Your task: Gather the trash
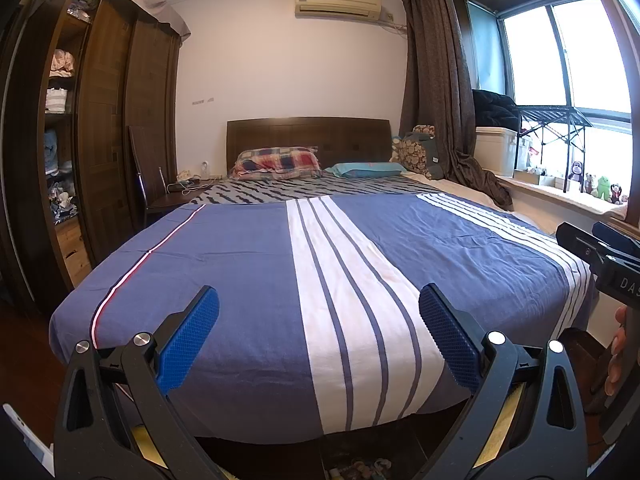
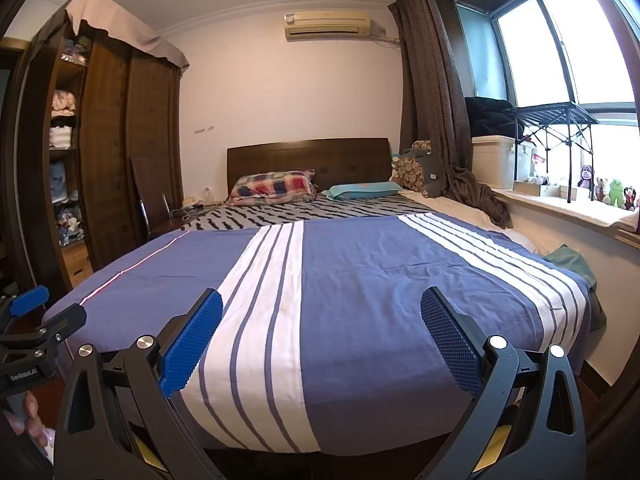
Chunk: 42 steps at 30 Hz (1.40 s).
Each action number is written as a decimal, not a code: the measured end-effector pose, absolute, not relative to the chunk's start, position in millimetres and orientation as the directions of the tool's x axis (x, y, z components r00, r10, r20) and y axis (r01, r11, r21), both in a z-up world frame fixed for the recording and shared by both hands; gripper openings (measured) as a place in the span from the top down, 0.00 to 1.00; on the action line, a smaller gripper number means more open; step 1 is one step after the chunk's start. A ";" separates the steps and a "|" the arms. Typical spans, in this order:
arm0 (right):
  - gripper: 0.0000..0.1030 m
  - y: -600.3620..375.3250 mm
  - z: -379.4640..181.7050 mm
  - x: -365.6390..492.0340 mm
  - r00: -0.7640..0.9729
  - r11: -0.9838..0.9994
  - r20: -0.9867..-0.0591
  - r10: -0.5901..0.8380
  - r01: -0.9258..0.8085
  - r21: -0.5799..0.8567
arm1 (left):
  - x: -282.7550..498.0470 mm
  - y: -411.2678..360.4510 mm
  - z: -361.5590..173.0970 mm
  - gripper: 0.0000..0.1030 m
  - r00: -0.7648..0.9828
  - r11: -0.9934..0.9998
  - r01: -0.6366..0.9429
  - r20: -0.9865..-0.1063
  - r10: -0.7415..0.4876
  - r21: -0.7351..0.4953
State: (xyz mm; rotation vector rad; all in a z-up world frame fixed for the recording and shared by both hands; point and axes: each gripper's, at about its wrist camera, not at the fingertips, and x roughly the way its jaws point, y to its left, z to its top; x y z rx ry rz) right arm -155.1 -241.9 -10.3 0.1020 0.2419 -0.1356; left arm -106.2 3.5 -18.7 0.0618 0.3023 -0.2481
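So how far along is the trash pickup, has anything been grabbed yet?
Nothing looks done yet. The left gripper and right gripper are both open and empty, held over the foot of the bed. No trash shows on the blue striped cover, and no bin or bag is in view. All of the collecting is left, starting with finding some trash.

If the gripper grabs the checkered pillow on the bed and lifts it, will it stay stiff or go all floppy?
Probably floppy: the checkered pillow looks soft and rumpled, sagging against the headboard, so it would likely droop around the grasp. It is probably light for its size, and being cloth, unlikely to slip, roll or break.
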 end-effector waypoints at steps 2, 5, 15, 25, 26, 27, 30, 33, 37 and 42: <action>0.03 -241.5 -9.4 -154.5 0.962 0.986 -0.244 -0.121 0.145 0.082 | -106.2 3.6 -18.6 0.08 0.925 0.968 0.252 -0.301 -0.234 0.021; 0.03 -240.1 -7.9 -154.8 0.964 0.987 -0.239 -0.117 0.140 0.081 | -106.3 5.8 -17.9 0.08 0.926 0.968 0.252 -0.297 -0.234 0.020; 0.03 -237.6 -6.2 -152.0 0.964 0.988 -0.241 -0.111 0.132 0.073 | -104.0 10.4 -17.2 0.08 0.927 0.969 0.246 -0.297 -0.230 0.018; 0.03 -236.8 -3.5 -150.8 0.965 0.989 -0.241 -0.107 0.128 0.071 | -104.0 11.4 -16.8 0.08 0.928 0.969 0.246 -0.294 -0.230 0.018; 0.03 -237.1 -3.1 -150.7 0.965 0.989 -0.241 -0.107 0.127 0.071 | -103.9 11.4 -16.4 0.08 0.928 0.970 0.244 -0.294 -0.228 0.019; 0.03 -236.7 -3.5 -150.7 0.965 0.989 -0.241 -0.108 0.128 0.070 | -103.3 11.9 -16.4 0.08 0.928 0.970 0.243 -0.294 -0.227 0.020; 0.03 -236.6 -3.5 -150.9 0.965 0.989 -0.240 -0.108 0.128 0.070 | -102.1 12.5 -15.8 0.08 0.929 0.971 0.239 -0.295 -0.223 0.019; 0.03 -236.1 -2.1 -150.1 0.965 0.990 -0.239 -0.105 0.124 0.069 | -101.5 12.9 -15.2 0.08 0.930 0.972 0.236 -0.295 -0.220 0.019; 0.03 -235.6 0.0 -150.1 0.967 0.990 -0.235 -0.103 0.122 0.068 | -102.2 13.9 -14.1 0.08 0.931 0.972 0.234 -0.291 -0.219 0.018; 0.03 -236.9 -1.5 -147.7 0.965 0.989 -0.240 -0.109 0.129 0.067 | -99.9 16.2 -13.9 0.08 0.930 0.975 0.223 -0.301 -0.210 0.009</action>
